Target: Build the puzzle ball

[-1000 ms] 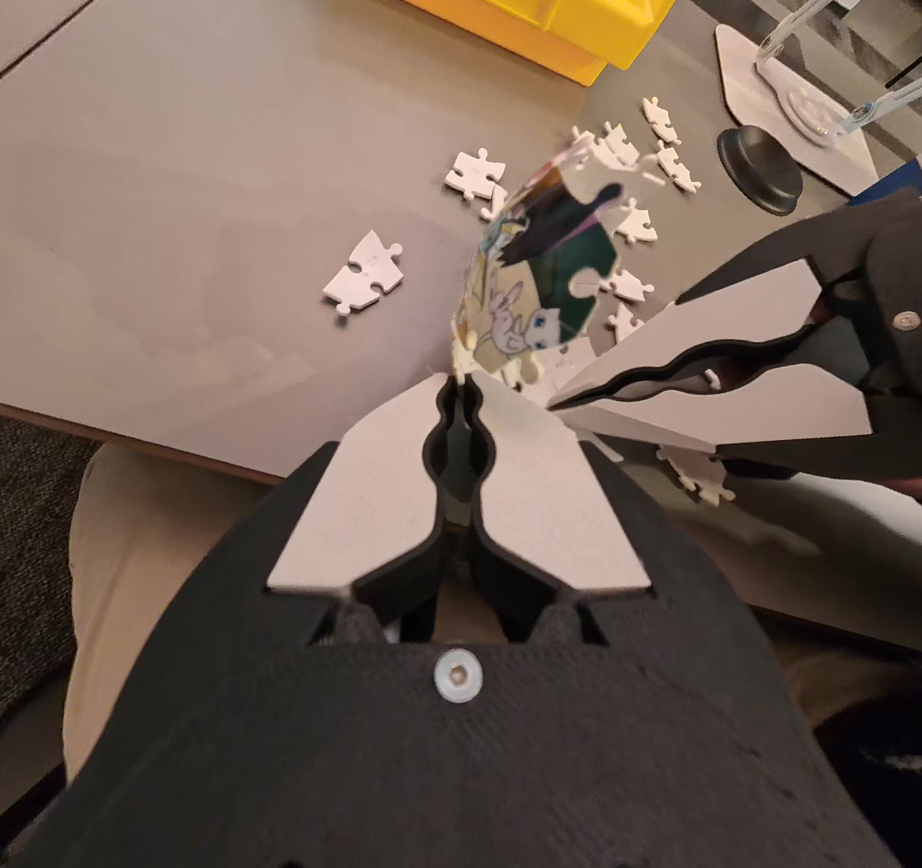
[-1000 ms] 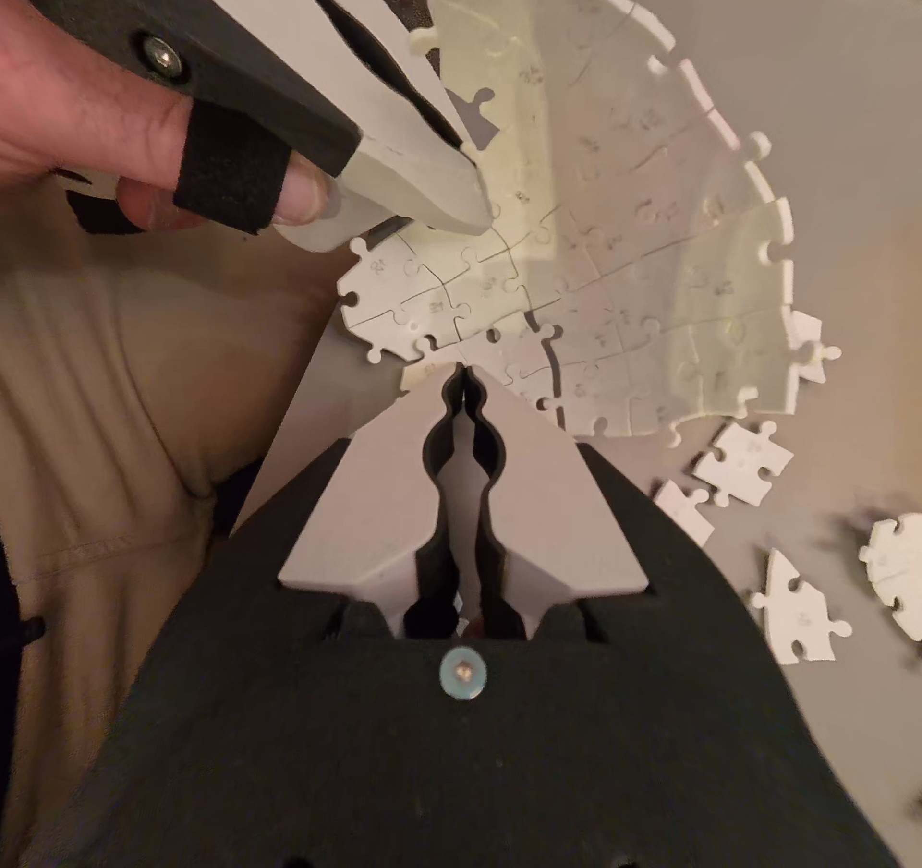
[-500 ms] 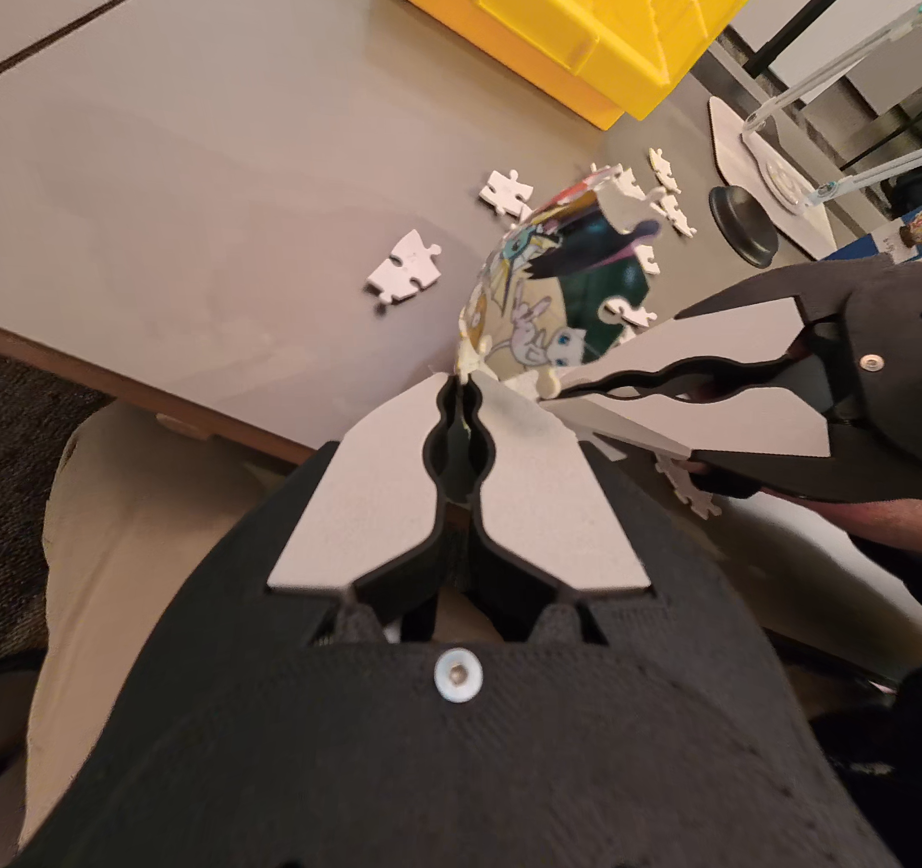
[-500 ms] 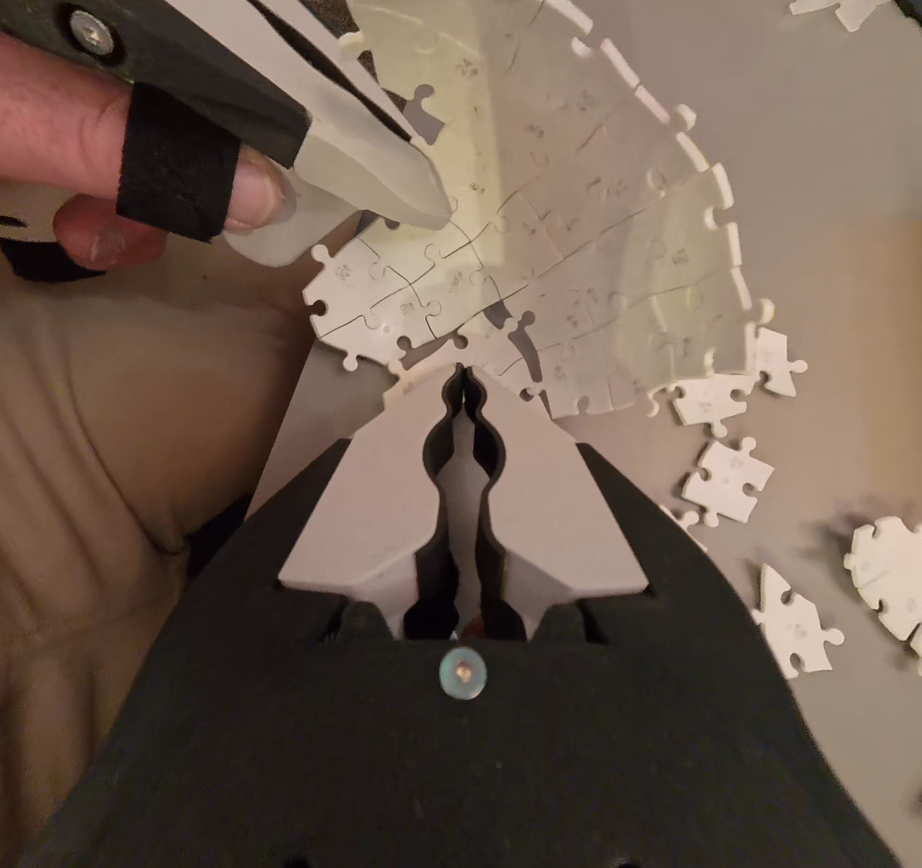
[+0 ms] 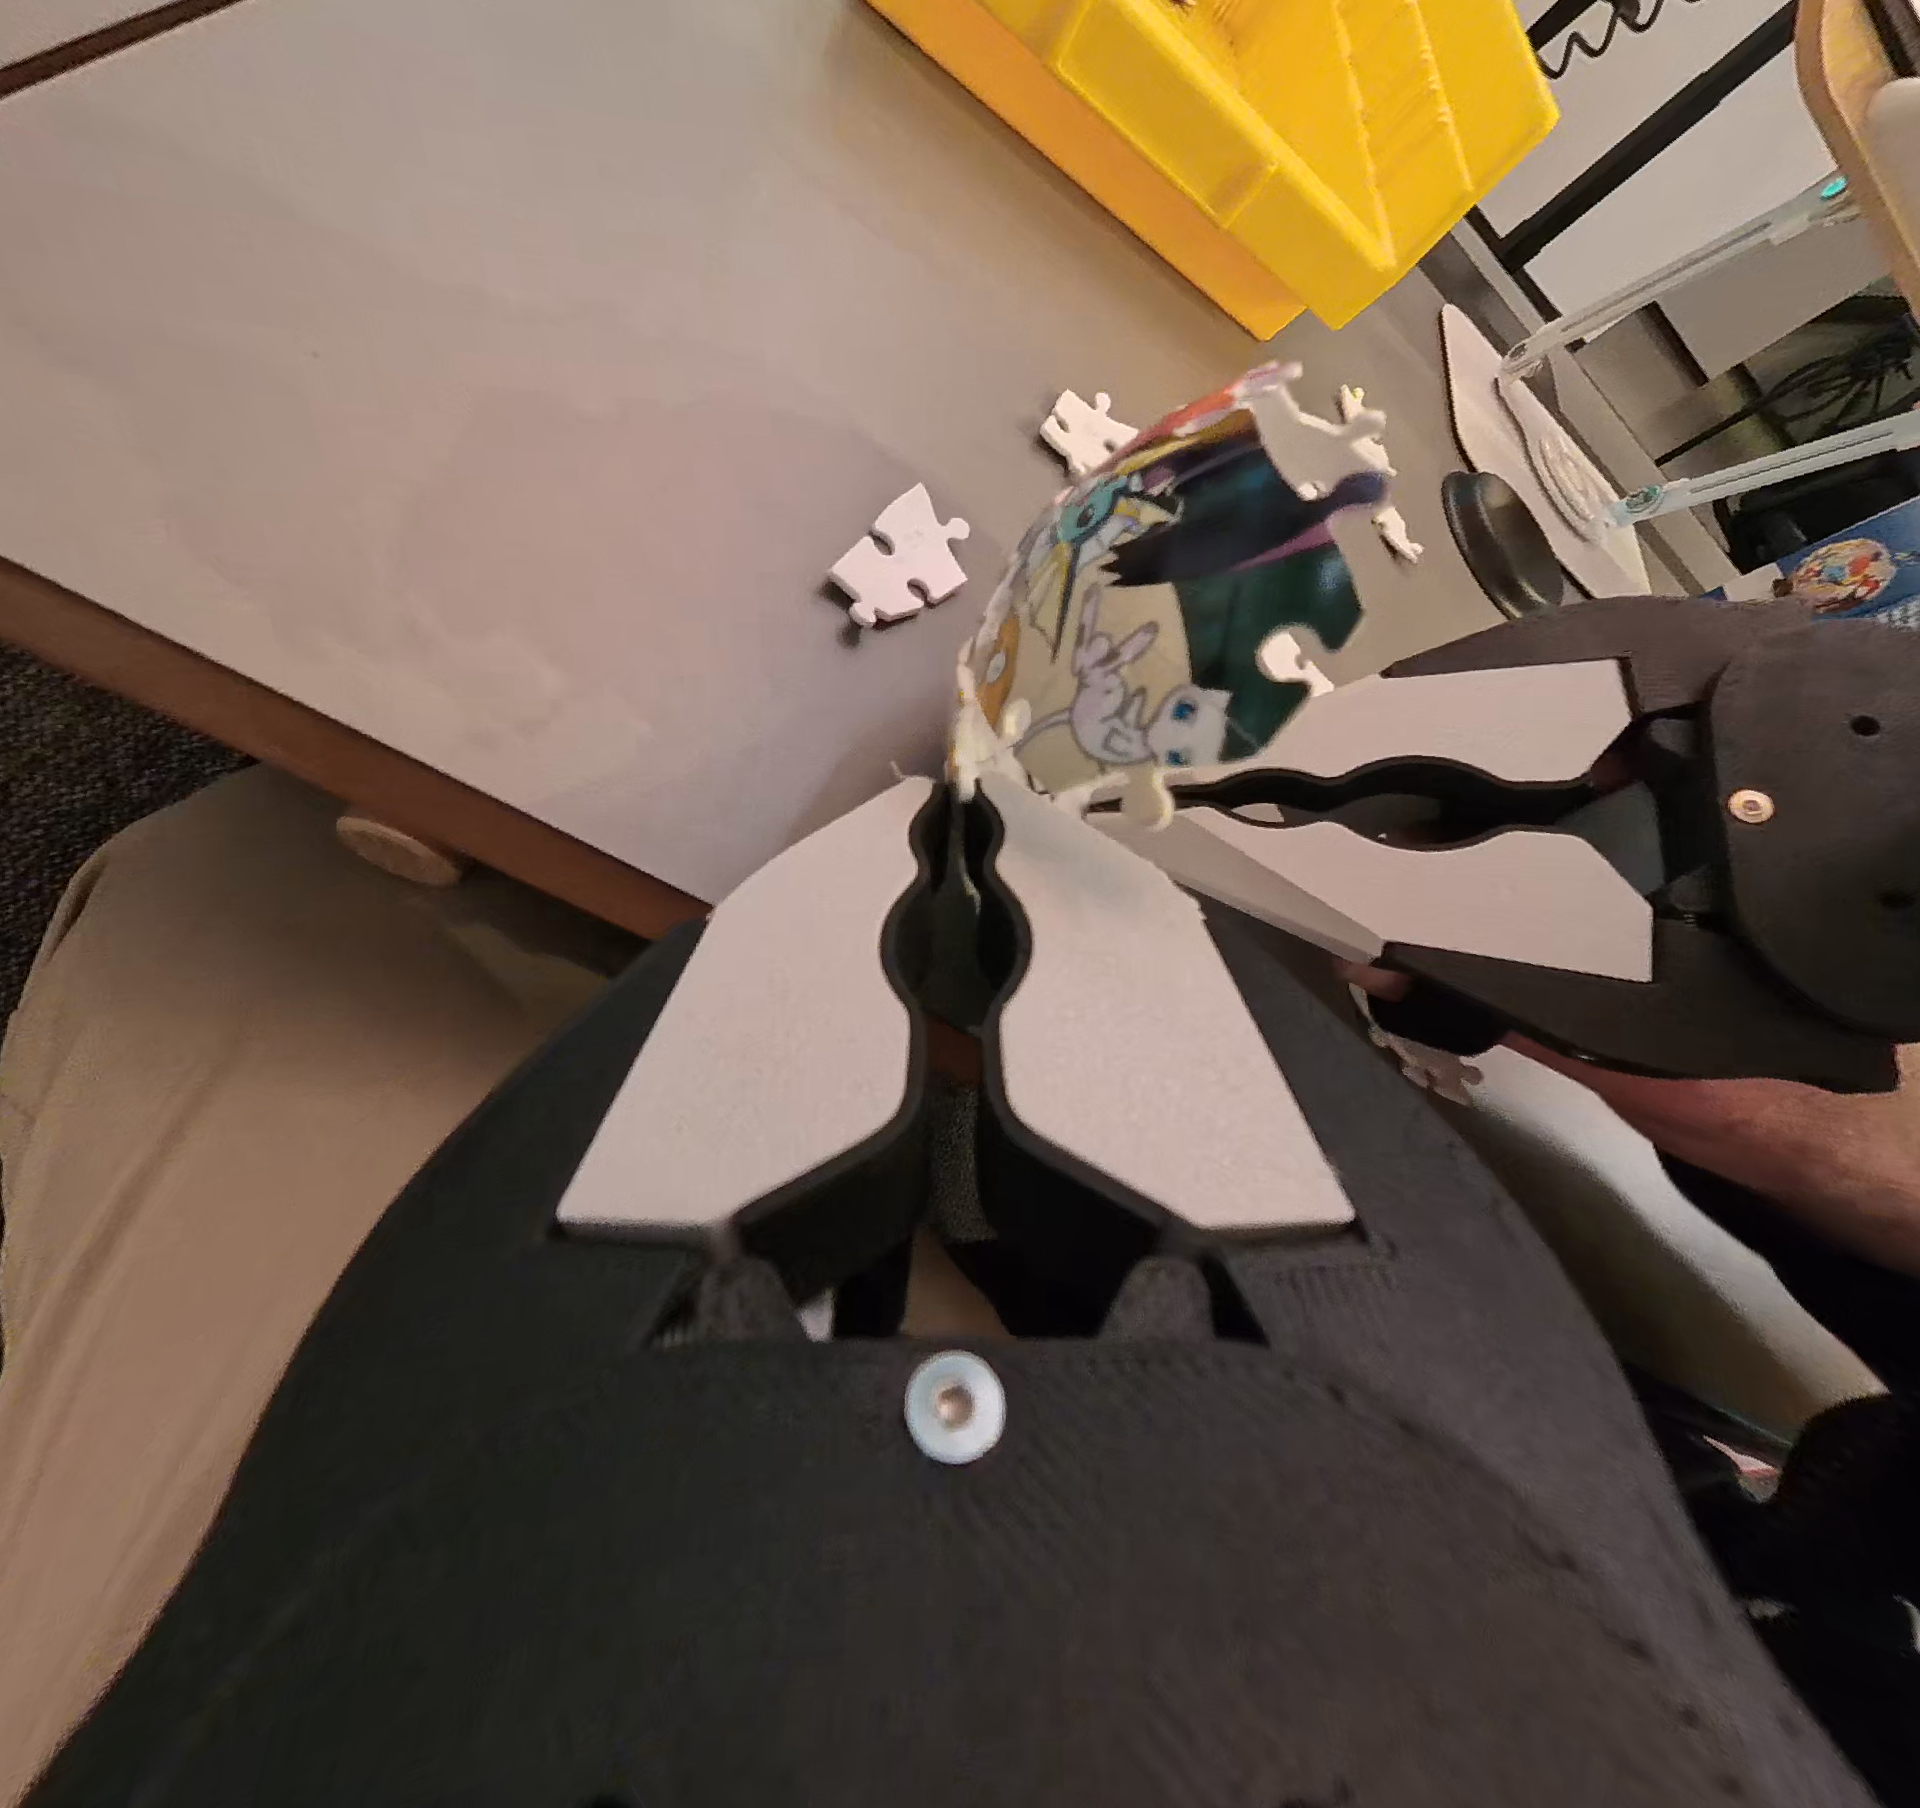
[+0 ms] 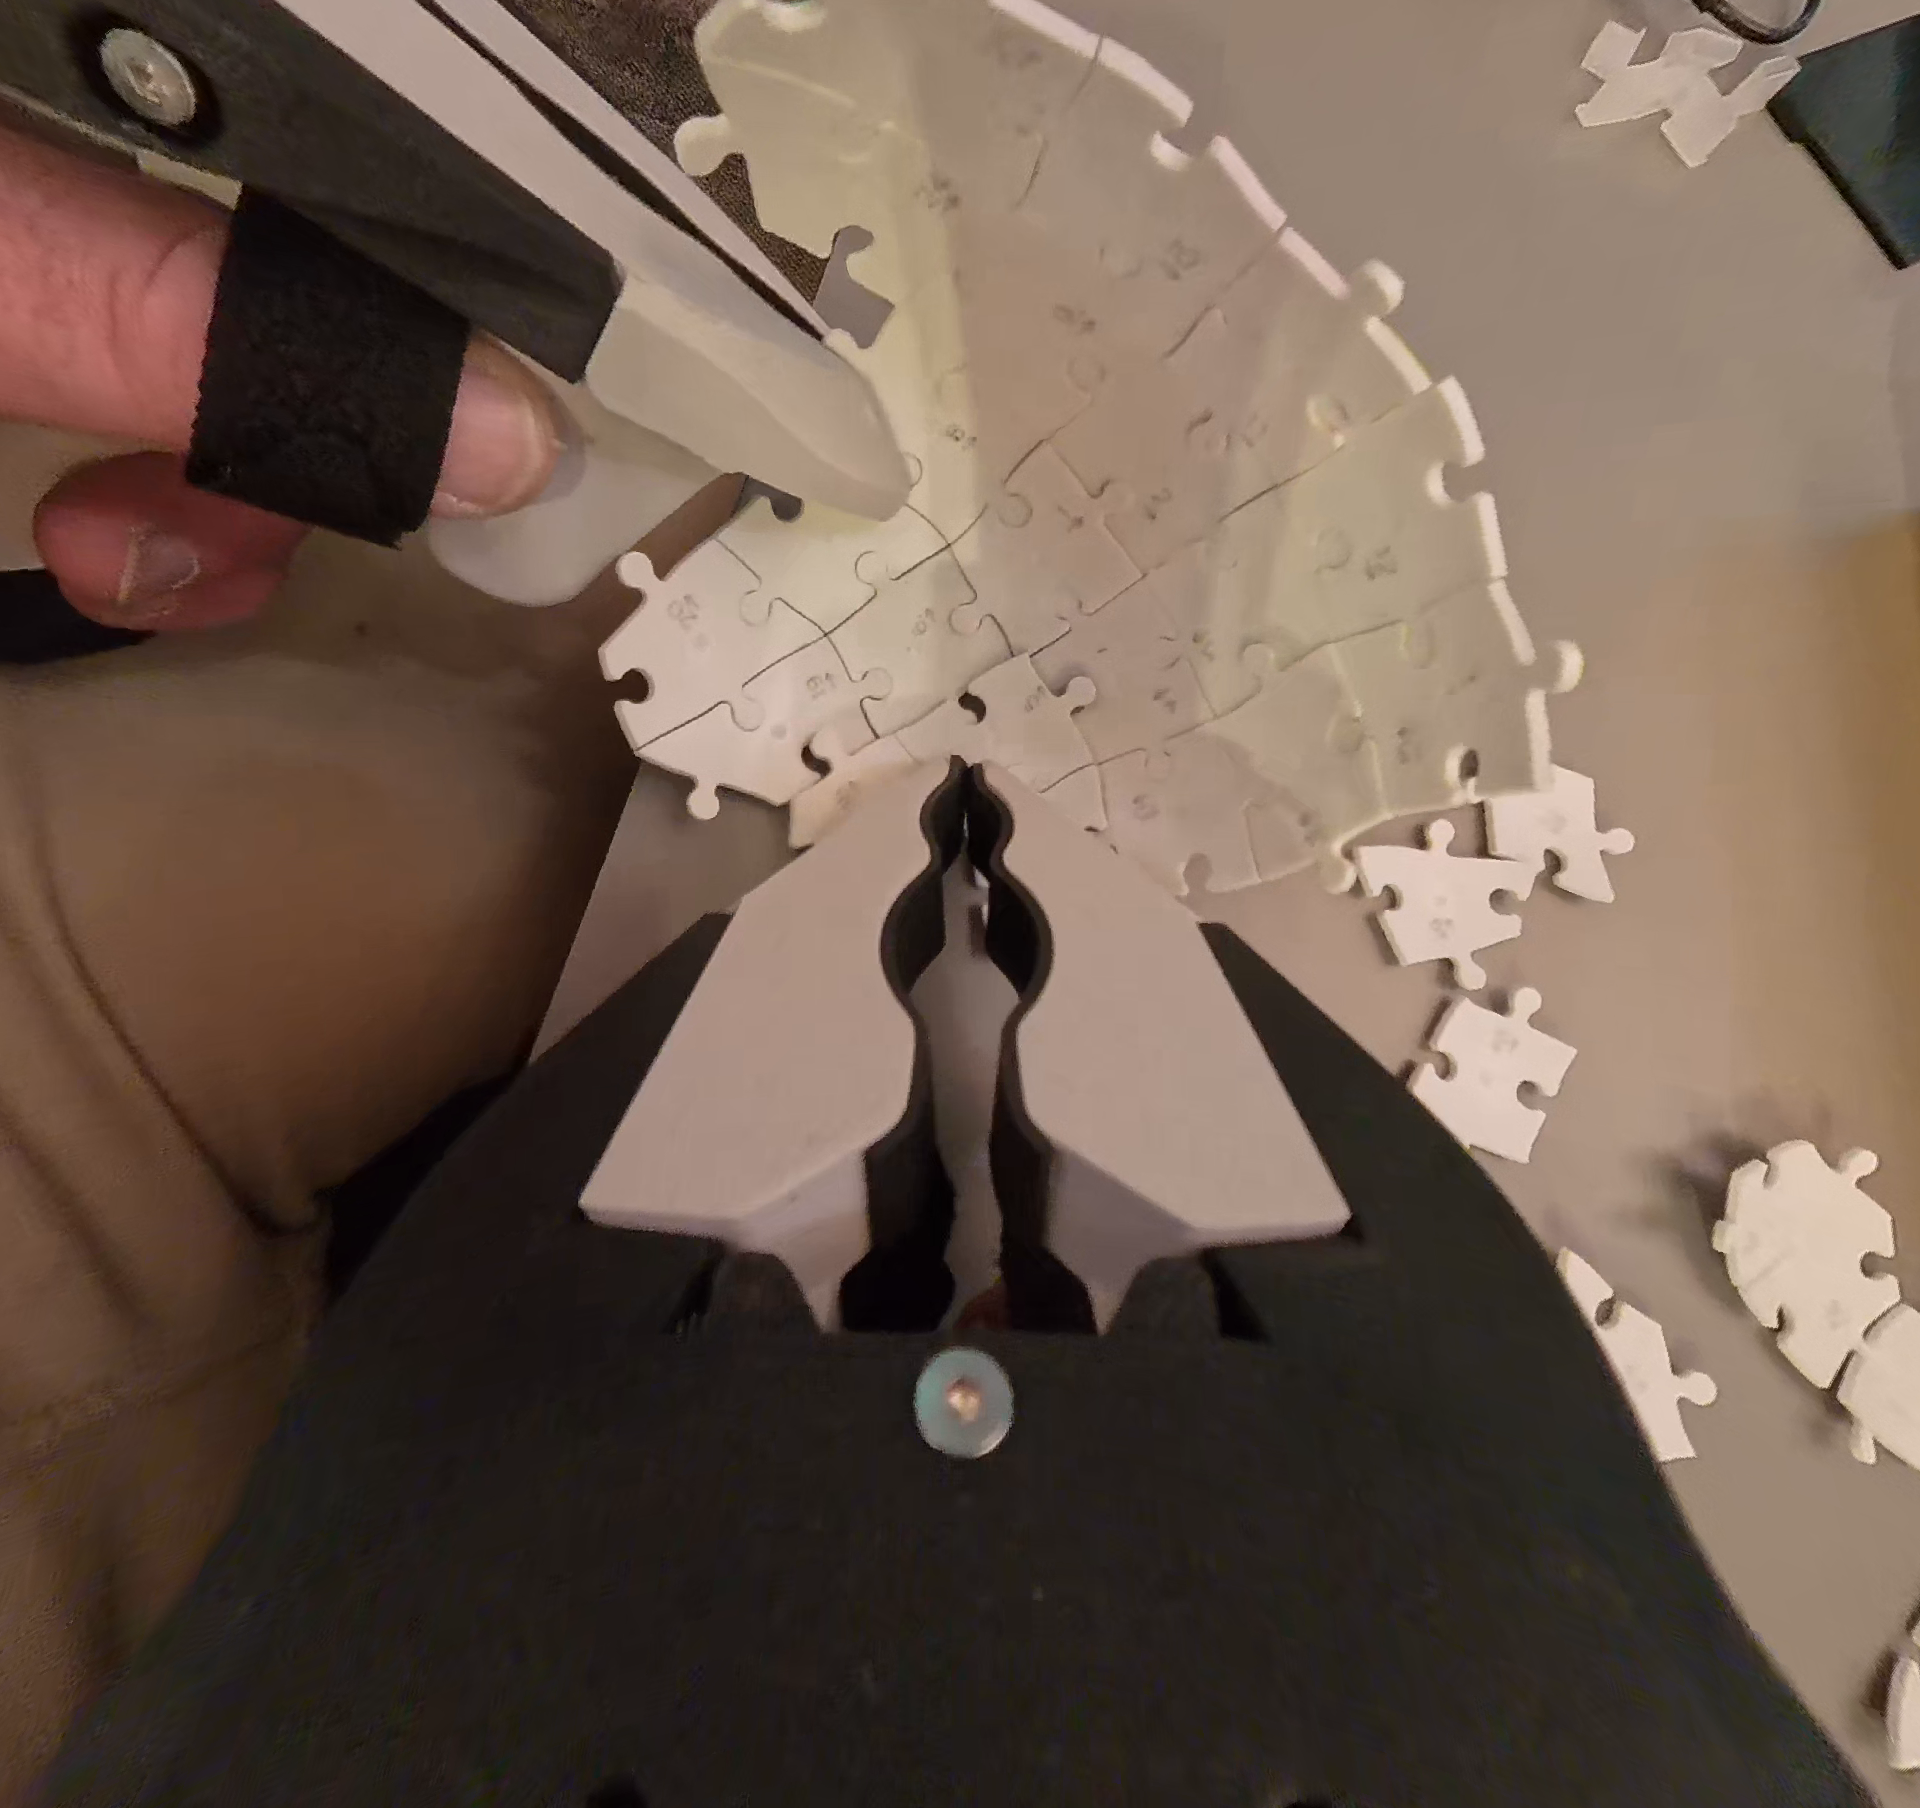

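The part-built puzzle ball [image 5: 1164, 615] is a curved shell with a colourful cartoon print outside. Its white inside [image 6: 1195, 511] faces the right wrist view. Both grippers hold it just above the table's near edge. My left gripper [image 5: 961, 792] is shut on the shell's lower rim, and it reaches in from the upper left in the right wrist view [image 6: 862, 480]. My right gripper [image 6: 966, 771] is shut on the rim a little further along, and it comes in from the right in the left wrist view [image 5: 1179, 808]. Whether a separate piece lies between its tips is hidden.
Loose white pieces lie on the grey table [image 5: 416, 356]: a joined pair [image 5: 899, 569], one behind the shell [image 5: 1081, 423], several to the right [image 6: 1444, 906] [image 6: 1491, 1078] [image 6: 1808, 1259]. A yellow bin [image 5: 1195, 85], a black round base [image 5: 1496, 537] and a clear stand [image 5: 1538, 439] stand farther back. The gap from one gripper's tips to the other's is roughly 5 cm. My right gripper's tips are some 30 cm from the black round base [image 5: 1496, 537].
Both grippers have tilted and shifted together with the shell, so more of the table and bin shows. Both stay shut on the shell's rim.
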`<state>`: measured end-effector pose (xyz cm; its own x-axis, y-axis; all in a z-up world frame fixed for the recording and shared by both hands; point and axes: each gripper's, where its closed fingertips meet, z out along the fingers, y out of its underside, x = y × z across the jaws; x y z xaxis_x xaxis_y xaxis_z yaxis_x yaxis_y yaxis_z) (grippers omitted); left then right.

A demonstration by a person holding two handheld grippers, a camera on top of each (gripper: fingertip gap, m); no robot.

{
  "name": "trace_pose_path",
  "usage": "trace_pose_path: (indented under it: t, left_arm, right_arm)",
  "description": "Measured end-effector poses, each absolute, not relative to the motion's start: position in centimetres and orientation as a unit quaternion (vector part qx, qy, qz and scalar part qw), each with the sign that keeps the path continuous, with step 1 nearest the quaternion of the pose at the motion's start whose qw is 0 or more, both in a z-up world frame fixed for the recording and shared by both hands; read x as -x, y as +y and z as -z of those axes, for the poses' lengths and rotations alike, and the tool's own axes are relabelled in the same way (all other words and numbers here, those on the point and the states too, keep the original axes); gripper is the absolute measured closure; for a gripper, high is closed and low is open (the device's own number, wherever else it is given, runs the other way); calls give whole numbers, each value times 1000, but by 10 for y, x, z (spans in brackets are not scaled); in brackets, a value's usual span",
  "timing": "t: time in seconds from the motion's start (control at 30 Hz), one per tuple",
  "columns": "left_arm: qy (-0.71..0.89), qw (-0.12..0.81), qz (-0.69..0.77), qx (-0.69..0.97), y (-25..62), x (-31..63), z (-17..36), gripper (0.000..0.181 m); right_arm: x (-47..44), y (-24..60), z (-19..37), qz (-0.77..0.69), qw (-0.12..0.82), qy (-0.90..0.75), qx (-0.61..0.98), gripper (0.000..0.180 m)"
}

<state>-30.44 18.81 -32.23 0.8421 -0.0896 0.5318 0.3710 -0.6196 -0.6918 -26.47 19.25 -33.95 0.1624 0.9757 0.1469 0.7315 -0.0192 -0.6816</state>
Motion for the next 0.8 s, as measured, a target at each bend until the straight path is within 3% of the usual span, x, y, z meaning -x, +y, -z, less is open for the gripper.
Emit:
trace_pose_path:
  t: [0.8]
  left_arm:
    - [-122, 426, 301, 845, 187, 312, 324, 178]
  right_arm:
    - [279, 200, 339, -182, 349, -601, 696, 180]
